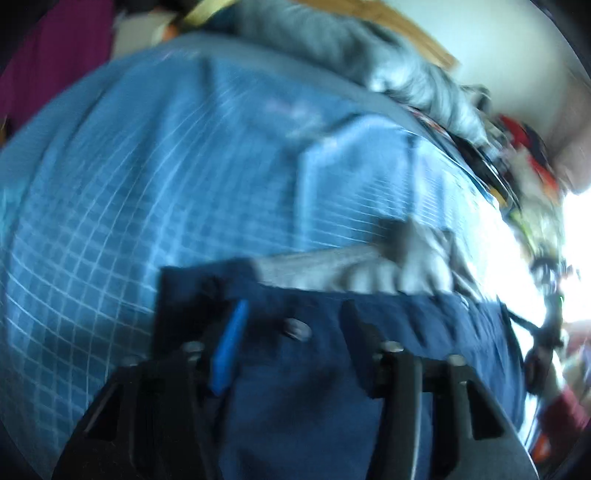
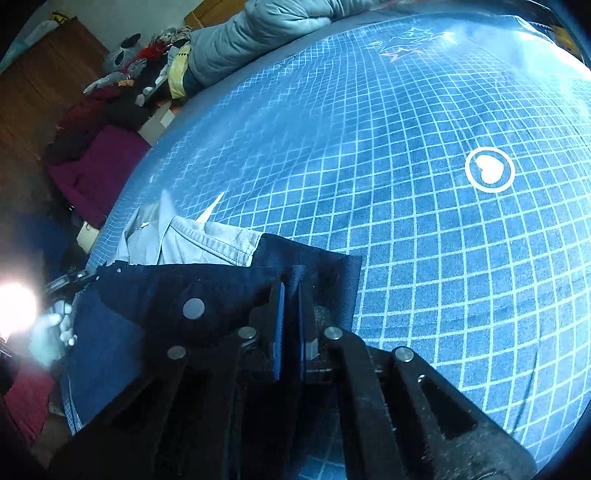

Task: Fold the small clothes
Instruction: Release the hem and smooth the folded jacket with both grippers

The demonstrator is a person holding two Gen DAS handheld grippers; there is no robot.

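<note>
A dark navy garment (image 2: 207,291) with a metal snap button hangs stretched over the blue checked bedsheet (image 2: 406,221). My right gripper (image 2: 290,325) is shut on one corner of it, the cloth pinched between the blue pads. In the blurred left wrist view the same navy garment (image 1: 314,369) fills the bottom, and my left gripper (image 1: 295,350) has its fingers wide apart with the cloth lying between them. A light grey garment (image 2: 192,240) lies crumpled on the sheet just beyond the navy one, also visible as grey garment (image 1: 351,266).
A grey quilted duvet (image 2: 258,33) lies along the bed's far edge. Maroon cloth (image 2: 96,166) and a clothes pile (image 2: 140,66) sit beside the bed on the left. A white heart-in-circle print (image 2: 489,170) marks the sheet at right.
</note>
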